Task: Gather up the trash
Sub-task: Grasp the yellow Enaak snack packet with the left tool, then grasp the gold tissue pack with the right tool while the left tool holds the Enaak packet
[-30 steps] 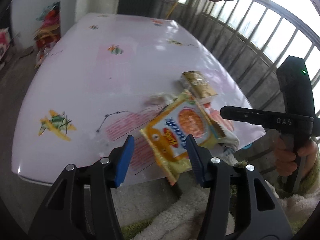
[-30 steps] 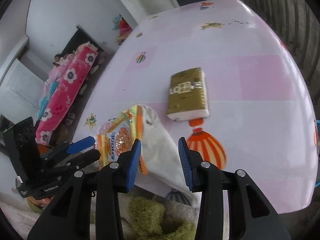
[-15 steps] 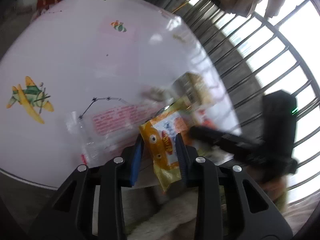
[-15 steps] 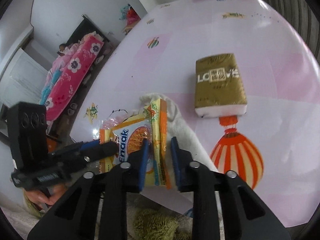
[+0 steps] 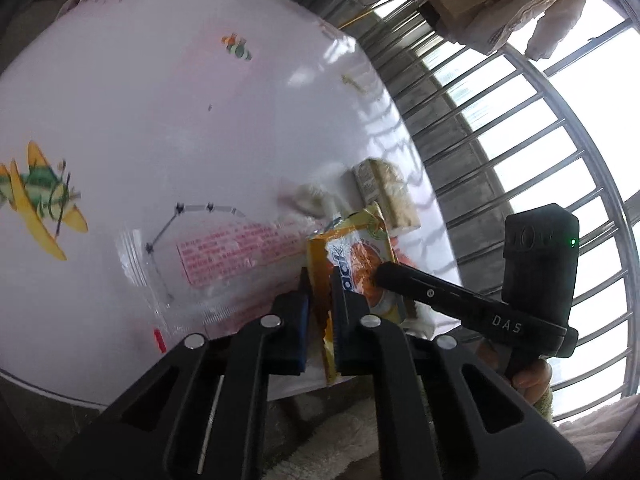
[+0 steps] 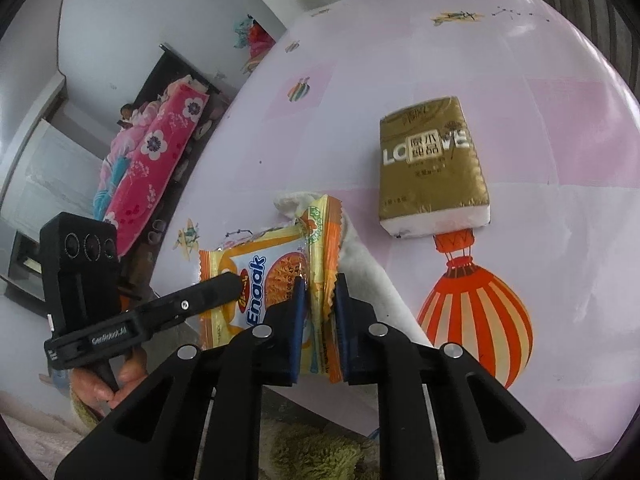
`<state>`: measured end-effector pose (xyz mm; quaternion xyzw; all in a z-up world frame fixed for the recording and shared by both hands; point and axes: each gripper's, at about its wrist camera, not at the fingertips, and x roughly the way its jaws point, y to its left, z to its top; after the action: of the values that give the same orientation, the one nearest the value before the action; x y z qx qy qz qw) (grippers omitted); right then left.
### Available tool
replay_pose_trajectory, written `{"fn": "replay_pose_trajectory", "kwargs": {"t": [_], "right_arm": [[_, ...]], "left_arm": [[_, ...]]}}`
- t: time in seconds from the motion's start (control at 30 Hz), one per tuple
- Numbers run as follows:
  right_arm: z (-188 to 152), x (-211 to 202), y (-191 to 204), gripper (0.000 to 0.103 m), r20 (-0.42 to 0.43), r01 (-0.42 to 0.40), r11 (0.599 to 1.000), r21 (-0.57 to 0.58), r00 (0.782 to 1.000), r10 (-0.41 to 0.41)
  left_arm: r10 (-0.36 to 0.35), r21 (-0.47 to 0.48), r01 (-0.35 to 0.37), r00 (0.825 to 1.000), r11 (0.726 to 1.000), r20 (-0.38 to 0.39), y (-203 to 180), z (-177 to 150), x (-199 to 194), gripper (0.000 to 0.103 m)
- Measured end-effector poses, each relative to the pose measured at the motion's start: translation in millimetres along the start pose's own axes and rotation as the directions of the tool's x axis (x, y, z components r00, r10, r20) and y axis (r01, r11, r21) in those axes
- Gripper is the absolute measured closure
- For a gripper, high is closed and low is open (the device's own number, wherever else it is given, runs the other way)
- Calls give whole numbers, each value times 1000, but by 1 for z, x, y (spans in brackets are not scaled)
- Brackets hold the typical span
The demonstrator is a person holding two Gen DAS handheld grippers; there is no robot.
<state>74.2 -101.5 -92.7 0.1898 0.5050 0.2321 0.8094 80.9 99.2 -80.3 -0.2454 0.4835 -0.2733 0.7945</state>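
A yellow-orange snack wrapper [image 5: 360, 264] [image 6: 272, 276] lies at the near edge of the table, partly on a white cloth [image 6: 368, 256]. The jaws of my left gripper [image 5: 320, 296] are closing, and their blue pads pinch the wrapper's left edge. My right gripper [image 6: 318, 292] grips the wrapper's folded right edge between its pads. Each gripper shows in the other's view: the right gripper [image 5: 382, 274] with its tip on the wrapper's face, and the left gripper [image 6: 232, 280] likewise.
A gold tissue pack [image 6: 434, 168] [image 5: 386, 196] lies just beyond the wrapper. A clear plastic bag with pink print [image 5: 224, 264] and a crumpled tissue [image 5: 308, 196] lie to the left. Window bars [image 5: 500, 140] stand past the pink table [image 6: 400, 60]. A bed with a person [image 6: 152, 140] is far left.
Both grippers have closed from wide apart onto the wrapper's two edges. The left one has rolled and dropped toward the table edge; the right has come in slightly closer.
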Motion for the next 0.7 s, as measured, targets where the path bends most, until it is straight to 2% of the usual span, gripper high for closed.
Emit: {"fn": "replay_pose_trajectory", "kwargs": {"t": [0.07, 0.13, 0.17, 0.27, 0.37, 0.53, 0.7], "right_arm": [[3, -12, 0, 77, 37, 26, 1000, -10, 999, -26], [9, -25, -2, 53, 91, 79, 997, -10, 993, -78], [12, -30, -4, 50, 115, 101, 995, -7, 988, -99], [24, -40, -10, 44, 159, 184, 983, 6, 970, -182], [35, -33, -13, 40, 159, 257, 966, -7, 954, -253], [45, -10, -14, 29, 120, 314, 949, -24, 944, -309], [52, 15, -17, 27, 78, 343, 939, -34, 937, -340]], "left_arm": [[-3, 16, 2, 1000, 1000, 28, -3, 2, -7, 98], [8, 32, -10, 998, 999, 70, -5, 7, -13, 98], [10, 34, -13, 996, 999, 88, -5, 10, -16, 98], [28, 19, -31, 992, 999, 126, -4, 21, -21, 98], [70, 23, -75, 984, 997, 161, -8, 29, -23, 98], [150, 46, -162, 969, 986, 196, -16, 32, -25, 98], [193, 58, -206, 964, 977, 182, -16, 32, -20, 98]]}}
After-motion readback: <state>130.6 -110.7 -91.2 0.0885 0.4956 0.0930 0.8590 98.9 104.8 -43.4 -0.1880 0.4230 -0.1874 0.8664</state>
